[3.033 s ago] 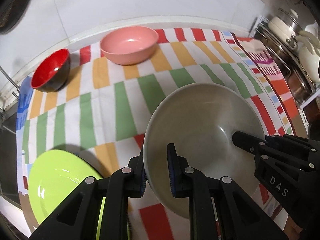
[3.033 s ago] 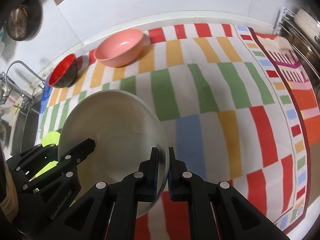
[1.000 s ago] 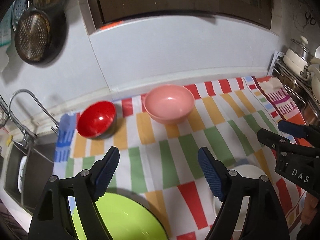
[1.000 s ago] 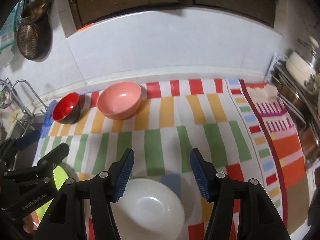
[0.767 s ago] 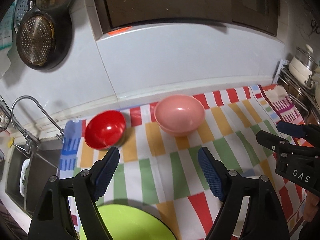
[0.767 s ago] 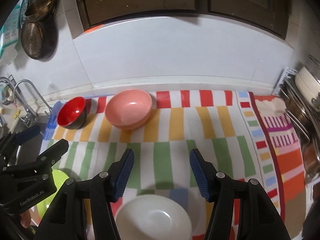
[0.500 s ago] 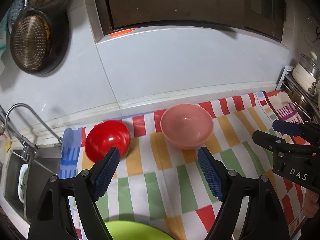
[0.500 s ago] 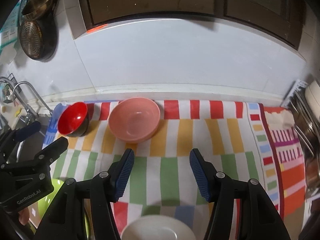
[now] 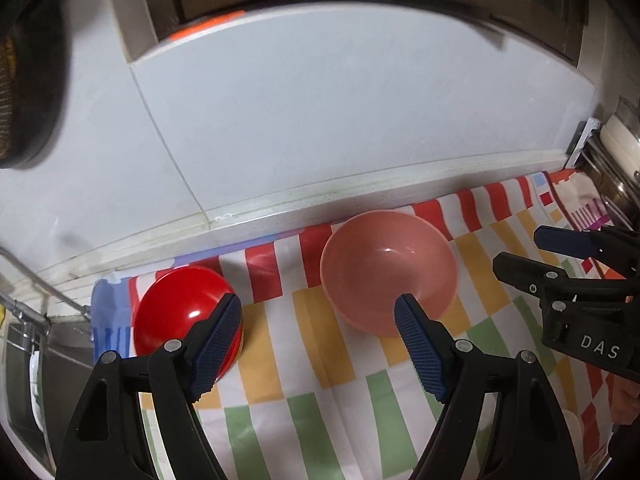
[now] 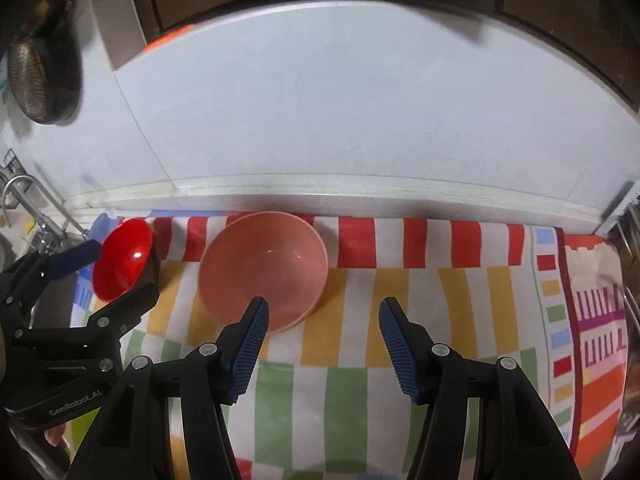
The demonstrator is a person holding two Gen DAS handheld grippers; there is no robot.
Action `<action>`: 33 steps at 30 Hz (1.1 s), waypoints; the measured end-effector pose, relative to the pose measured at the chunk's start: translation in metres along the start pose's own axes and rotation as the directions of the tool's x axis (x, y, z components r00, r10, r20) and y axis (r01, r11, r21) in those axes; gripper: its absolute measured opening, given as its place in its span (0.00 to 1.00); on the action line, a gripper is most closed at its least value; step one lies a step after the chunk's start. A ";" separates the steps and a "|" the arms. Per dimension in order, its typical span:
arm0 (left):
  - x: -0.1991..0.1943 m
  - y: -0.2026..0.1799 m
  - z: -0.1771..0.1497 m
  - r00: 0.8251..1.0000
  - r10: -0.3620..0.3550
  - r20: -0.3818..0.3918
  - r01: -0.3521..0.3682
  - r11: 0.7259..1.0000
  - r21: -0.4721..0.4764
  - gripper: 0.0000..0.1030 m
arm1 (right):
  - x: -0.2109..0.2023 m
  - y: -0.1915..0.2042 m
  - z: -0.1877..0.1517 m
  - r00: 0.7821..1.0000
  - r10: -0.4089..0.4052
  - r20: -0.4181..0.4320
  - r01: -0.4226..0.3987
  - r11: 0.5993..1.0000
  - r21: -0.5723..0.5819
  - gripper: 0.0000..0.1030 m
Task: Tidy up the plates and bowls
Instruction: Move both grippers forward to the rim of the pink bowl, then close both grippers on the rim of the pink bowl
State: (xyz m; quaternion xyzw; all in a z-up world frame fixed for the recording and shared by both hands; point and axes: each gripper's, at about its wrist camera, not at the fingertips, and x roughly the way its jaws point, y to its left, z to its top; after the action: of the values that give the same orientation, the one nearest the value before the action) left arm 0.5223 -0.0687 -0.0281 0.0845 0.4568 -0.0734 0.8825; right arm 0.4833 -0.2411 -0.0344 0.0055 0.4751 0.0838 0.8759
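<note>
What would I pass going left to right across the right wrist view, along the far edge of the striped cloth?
Faucet → left gripper → red bowl → pink bowl → patterned cloth border at the far right.

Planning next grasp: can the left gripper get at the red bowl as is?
Probably yes. The left gripper is open, and the red bowl sits on the striped cloth by its left finger, apart from the pink bowl, with nothing in between.

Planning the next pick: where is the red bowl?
In both views the red bowl sits at the striped cloth's far-left end, left of the pink bowl, near the sink.
</note>
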 end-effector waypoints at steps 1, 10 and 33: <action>0.006 0.000 0.001 1.000 -0.003 -0.007 0.003 1.000 0.003 0.77 | 0.006 0.000 0.001 1.000 0.006 -0.008 -0.006 1.000 -0.001 0.57; 0.058 0.004 0.010 0.996 -0.024 -0.091 0.025 1.000 0.006 0.69 | 0.050 -0.005 0.009 0.996 0.030 -0.078 -0.029 1.000 0.012 0.54; 0.133 -0.010 0.014 0.970 -0.054 -0.235 0.058 0.998 0.008 0.27 | 0.116 -0.013 0.010 0.967 0.086 -0.240 -0.068 0.994 0.084 0.25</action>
State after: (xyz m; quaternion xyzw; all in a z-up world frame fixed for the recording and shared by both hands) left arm 0.6074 -0.0884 -0.1302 0.0863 0.5597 -0.0911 0.8191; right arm 0.5554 -0.2352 -0.1269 0.0467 0.5811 0.0998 0.8063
